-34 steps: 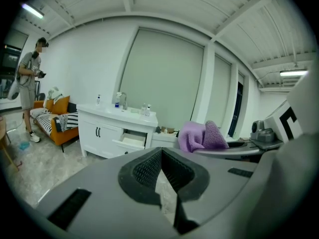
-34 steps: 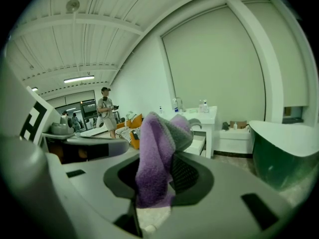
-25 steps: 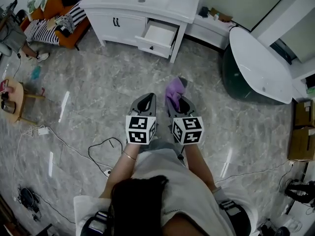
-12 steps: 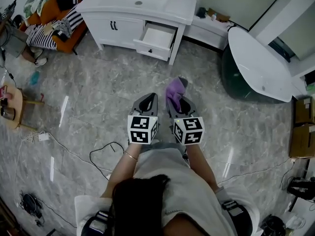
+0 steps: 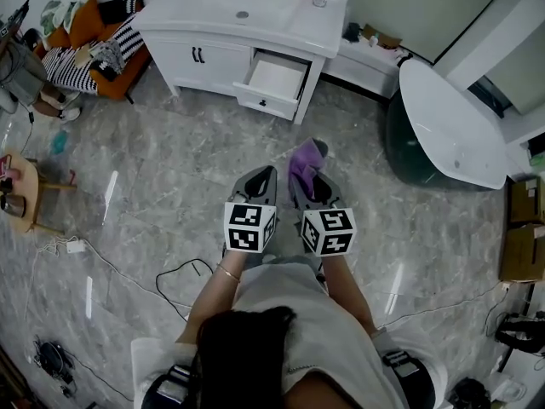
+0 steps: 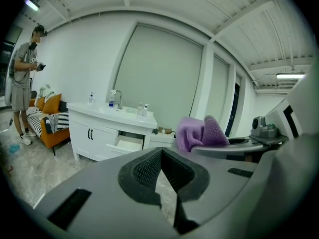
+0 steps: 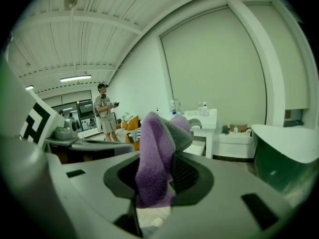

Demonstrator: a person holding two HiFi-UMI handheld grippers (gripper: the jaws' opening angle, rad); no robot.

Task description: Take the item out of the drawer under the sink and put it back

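The white sink cabinet (image 5: 247, 11) stands ahead across the floor, its drawer (image 5: 274, 77) pulled open with a pale, bare bottom showing. My right gripper (image 5: 308, 170) is shut on a purple cloth (image 5: 304, 155), which sticks up between the pads (image 7: 185, 169) and flops over the tips in the right gripper view (image 7: 157, 153). My left gripper (image 5: 266, 174) hangs beside it on the left, its jaws shut with nothing in them (image 6: 160, 153). Both point toward the drawer (image 6: 128, 143), well short of it.
A dark green bathtub with a white rim (image 5: 443, 126) stands at the right. A low white shelf (image 5: 375, 58) joins the cabinet. An orange sofa (image 5: 94, 41) and a person (image 6: 22, 78) are at the left. A black cable (image 5: 183, 275) loops on the marble floor. Cardboard boxes (image 5: 524, 228) sit far right.
Both grippers and the head have moved forward toward the sink cabinet, which now sits lower and nearer in the head view. The cloth stays held in the right gripper.
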